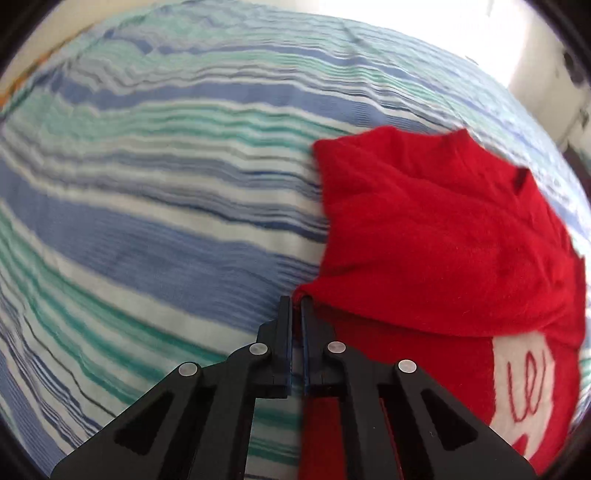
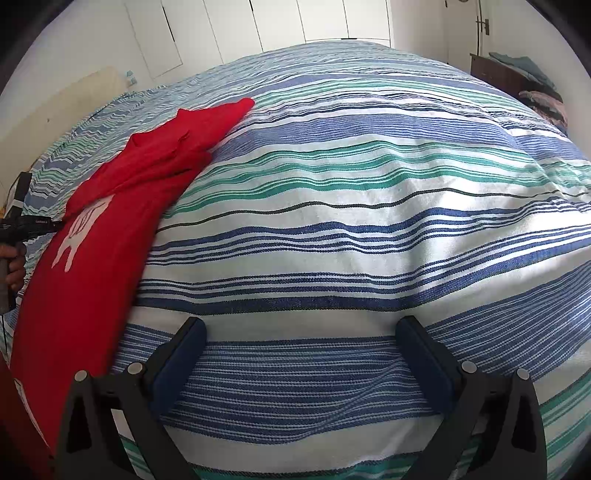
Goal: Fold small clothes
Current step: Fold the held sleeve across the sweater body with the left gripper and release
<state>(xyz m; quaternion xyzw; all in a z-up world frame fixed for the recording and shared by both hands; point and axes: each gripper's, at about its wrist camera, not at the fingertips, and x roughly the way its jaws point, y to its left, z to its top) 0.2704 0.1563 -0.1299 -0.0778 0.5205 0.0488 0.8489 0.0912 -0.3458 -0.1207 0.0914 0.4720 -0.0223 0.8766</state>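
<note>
A small red garment point(image 1: 436, 236) with a white print point(image 1: 524, 384) lies on the striped bedspread point(image 1: 147, 221). My left gripper point(image 1: 296, 302) is shut on a corner of its folded-over edge and holds that flap over the body of the garment. In the right wrist view the red garment point(image 2: 110, 229) lies at the left, a sleeve stretched toward the far side. My right gripper point(image 2: 301, 328) is open and empty, low over the bedspread point(image 2: 351, 206), to the right of the garment. The left gripper point(image 2: 26, 223) shows at the garment's left edge.
The bed fills both views. White cupboard doors point(image 2: 295, 22) stand beyond the far edge. A dark piece of furniture with piled clothes point(image 2: 524, 77) stands at the far right. A hand point(image 2: 14, 262) shows at the left edge.
</note>
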